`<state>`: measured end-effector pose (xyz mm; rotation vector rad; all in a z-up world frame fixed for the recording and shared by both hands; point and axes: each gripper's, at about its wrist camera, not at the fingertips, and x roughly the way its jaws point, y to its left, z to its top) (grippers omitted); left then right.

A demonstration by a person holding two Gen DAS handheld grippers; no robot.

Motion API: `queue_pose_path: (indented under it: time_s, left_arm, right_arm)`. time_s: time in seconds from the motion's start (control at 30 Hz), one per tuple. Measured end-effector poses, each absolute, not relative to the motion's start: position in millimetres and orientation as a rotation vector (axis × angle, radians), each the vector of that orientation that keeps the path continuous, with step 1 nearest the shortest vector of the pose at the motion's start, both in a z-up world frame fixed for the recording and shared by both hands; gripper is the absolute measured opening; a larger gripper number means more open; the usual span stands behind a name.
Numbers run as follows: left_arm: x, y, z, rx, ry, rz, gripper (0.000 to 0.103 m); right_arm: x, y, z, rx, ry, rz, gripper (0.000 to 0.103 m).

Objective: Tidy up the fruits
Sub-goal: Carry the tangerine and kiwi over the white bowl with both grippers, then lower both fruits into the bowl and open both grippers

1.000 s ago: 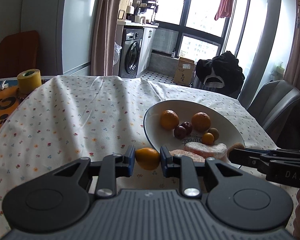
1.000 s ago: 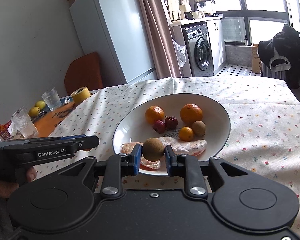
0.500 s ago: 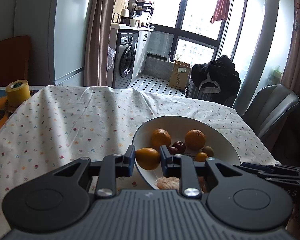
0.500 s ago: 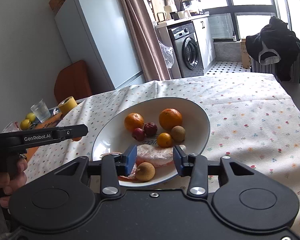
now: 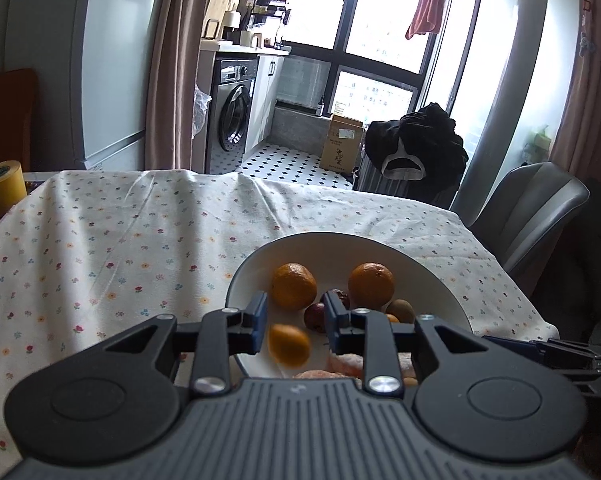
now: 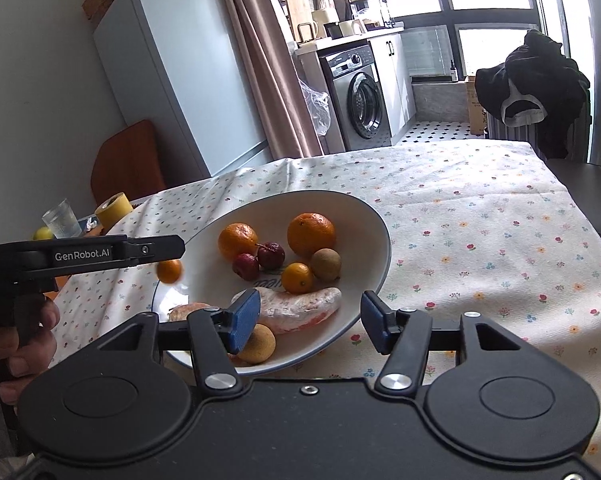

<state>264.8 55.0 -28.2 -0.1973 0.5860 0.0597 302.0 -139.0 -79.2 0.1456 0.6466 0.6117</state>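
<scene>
Kumquat [image 5: 289, 345], blurred, hangs between the left gripper [image 5: 294, 322] fingers in the left wrist view, touching neither; half a second ago they pinched it, now they stand apart. It sits at 7 o'clock over the white bowl [image 5: 252, 268], with two oranges [image 5: 293, 286] beyond at 12.

From the right wrist view, that kumquat [image 6: 169, 271] is just under the left gripper's [image 6: 176, 246] tip at the bowl's [image 6: 376, 232] 9 o'clock rim. The right gripper [image 6: 308, 322] gapes wider than before, empty; the brown fruit [image 6: 258, 343] it released lies at the bowl's 6 o'clock, behind its left finger.
</scene>
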Motion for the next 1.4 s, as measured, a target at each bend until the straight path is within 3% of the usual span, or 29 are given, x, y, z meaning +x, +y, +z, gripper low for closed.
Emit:
queue_pose_path:
  time_s: [0.23, 0.33, 0.53, 0.7, 0.8, 1.0, 1.13, 1.4]
  left_arm:
    - [260.2, 61.9, -27.1, -0.216, 0.591, 0.095, 0.034]
    - [254.6, 65.4, -25.1, -0.225, 0.585, 0.106, 0.04]
    - [240.7, 67.0, -20.3, -0.227, 0.576, 0.121, 0.058]
    - [229.2, 67.3, -15.4, -0.222, 0.562, 0.142, 0.079]
    - [222.0, 67.9, -11.4, -0.224, 0.547, 0.157, 0.084]
    - [208.8, 69.3, -5.9, -0.216, 0.546, 0.184, 0.085]
    - [194.4, 68.3, -0.6, -0.199, 0.525, 0.189, 0.095]
    - [169.2, 68.2, 8.0, -0.193, 0.508, 0.202, 0.097]
  right_arm:
    - [299.0, -137.8, -79.1, 0.147, 0.647, 0.603, 0.057]
    - [296.7, -138.0, -78.6, 0.148, 0.645, 0.603, 0.057]
    - [290.3, -137.2, -71.3, 0.143, 0.631, 0.601, 0.057]
    - [283.1, -139.7, -63.4, 0.15, 0.624, 0.59, 0.058]
    - [276.5, -140.9, -57.7, 0.146, 0.607, 0.585, 0.063]
    - [266.1, -147.0, -51.2, 0.156, 0.597, 0.584, 0.067]
    - [259.8, -155.1, -48.3, 0.169, 0.607, 0.579, 0.069]
    - [245.0, -173.0, -38.1, 0.183, 0.579, 0.55, 0.081]
